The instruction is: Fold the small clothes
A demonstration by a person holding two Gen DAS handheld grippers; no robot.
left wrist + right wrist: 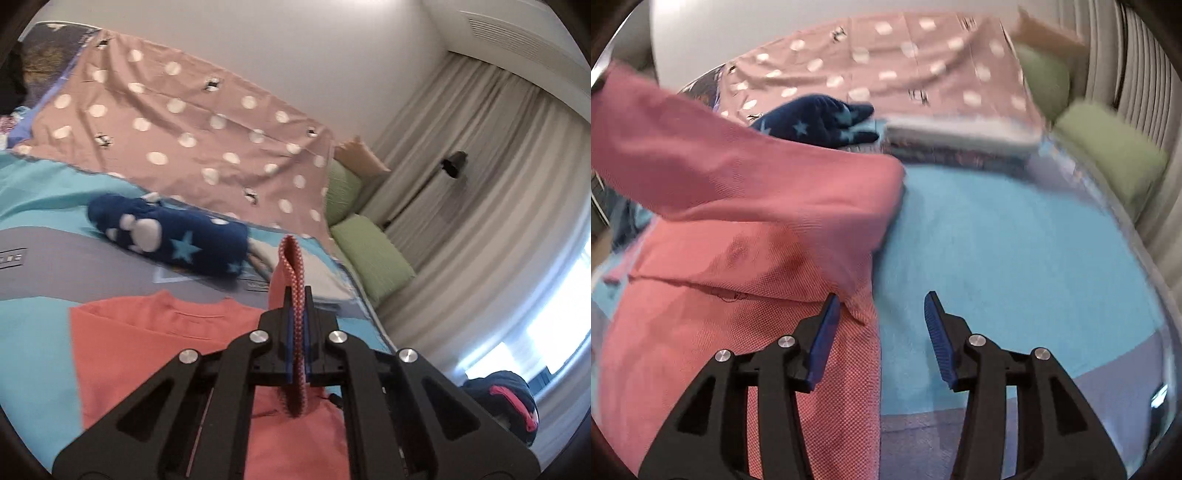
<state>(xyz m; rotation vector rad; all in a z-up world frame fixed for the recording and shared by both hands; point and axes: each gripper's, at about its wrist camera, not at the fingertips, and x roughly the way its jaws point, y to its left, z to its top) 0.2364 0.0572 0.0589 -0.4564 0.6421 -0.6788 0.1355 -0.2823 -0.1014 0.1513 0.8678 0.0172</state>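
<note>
My left gripper point(296, 295) pinches the coral shirt's point(155, 343) edge; my right gripper point(882, 314) hangs open. The thin hold could slip, dropping the fold.

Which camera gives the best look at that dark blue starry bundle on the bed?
The left wrist view: the dark blue starry bundle lies there whole and fairly sharp, stars and white patches visible. In the right wrist view it is blurred, partly hidden behind the lifted pink garment.
</note>
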